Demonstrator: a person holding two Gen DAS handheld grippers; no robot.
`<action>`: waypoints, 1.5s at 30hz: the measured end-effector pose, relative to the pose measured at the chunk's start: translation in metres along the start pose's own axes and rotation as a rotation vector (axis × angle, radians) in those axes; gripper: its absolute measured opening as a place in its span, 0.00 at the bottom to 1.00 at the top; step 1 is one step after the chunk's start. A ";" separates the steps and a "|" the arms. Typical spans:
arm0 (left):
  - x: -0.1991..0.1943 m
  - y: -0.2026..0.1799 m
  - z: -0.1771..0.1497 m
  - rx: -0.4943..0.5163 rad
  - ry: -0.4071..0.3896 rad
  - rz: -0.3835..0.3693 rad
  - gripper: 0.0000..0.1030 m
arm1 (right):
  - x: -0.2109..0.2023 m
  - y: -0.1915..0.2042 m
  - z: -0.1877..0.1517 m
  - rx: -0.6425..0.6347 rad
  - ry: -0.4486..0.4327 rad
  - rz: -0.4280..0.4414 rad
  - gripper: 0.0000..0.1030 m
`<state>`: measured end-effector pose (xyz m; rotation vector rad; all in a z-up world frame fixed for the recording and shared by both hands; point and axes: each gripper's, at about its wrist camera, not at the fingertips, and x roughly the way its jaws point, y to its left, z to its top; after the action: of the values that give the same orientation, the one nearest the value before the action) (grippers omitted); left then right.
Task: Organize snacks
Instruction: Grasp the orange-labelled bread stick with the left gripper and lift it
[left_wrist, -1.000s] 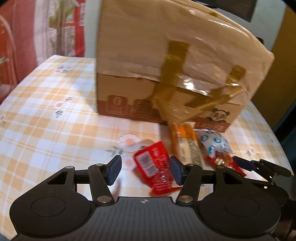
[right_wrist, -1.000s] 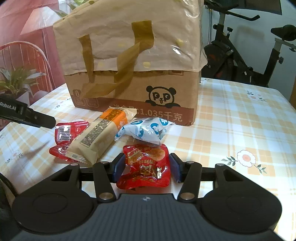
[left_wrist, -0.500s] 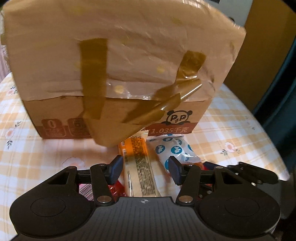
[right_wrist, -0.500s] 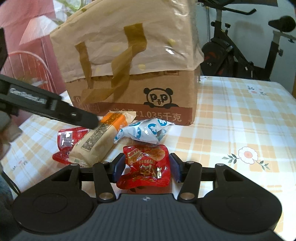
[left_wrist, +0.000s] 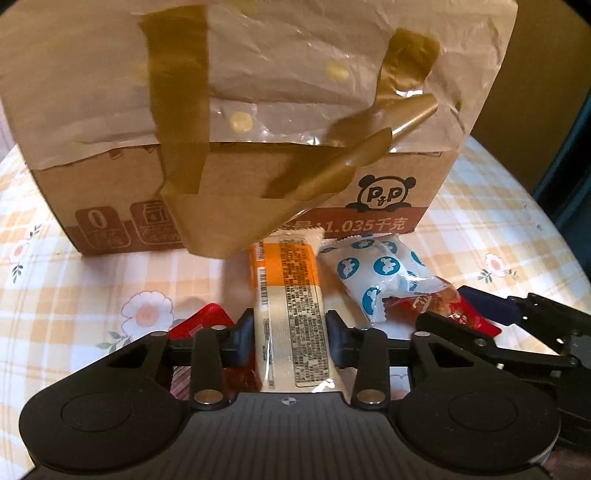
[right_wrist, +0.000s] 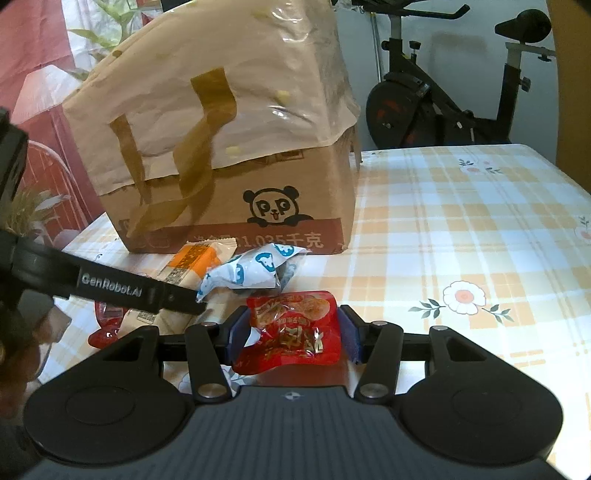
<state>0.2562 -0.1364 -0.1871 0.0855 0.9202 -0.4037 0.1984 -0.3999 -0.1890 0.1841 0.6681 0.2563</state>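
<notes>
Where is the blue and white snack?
In the left wrist view the blue-white snack lies on the table just right of the orange bar, before the box.

tongs (right_wrist: 291, 338): blk body | blue pads (right_wrist: 347, 334) | silver screws (GenRobot.AI lettering)

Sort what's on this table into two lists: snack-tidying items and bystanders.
Job items: long orange-and-white wrapped bar between the closing left gripper; shiny red snack packet in the right gripper; white pouch with blue dots; flat red packet; bag-lined cardboard box.

Bystanders: black exercise bike; checked floral tablecloth.
</notes>
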 end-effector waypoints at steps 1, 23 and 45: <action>-0.004 0.001 -0.002 -0.004 -0.010 -0.001 0.39 | 0.000 0.001 0.000 -0.004 0.001 -0.003 0.53; -0.043 0.026 -0.016 -0.121 -0.110 -0.027 0.38 | 0.003 0.008 -0.001 -0.063 0.015 -0.038 0.53; -0.083 0.078 -0.023 -0.315 -0.200 0.190 0.38 | -0.034 0.005 0.005 -0.102 -0.055 -0.165 0.53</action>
<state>0.2237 -0.0341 -0.1432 -0.1524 0.7602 -0.0853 0.1748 -0.4050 -0.1639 0.0377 0.6106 0.1265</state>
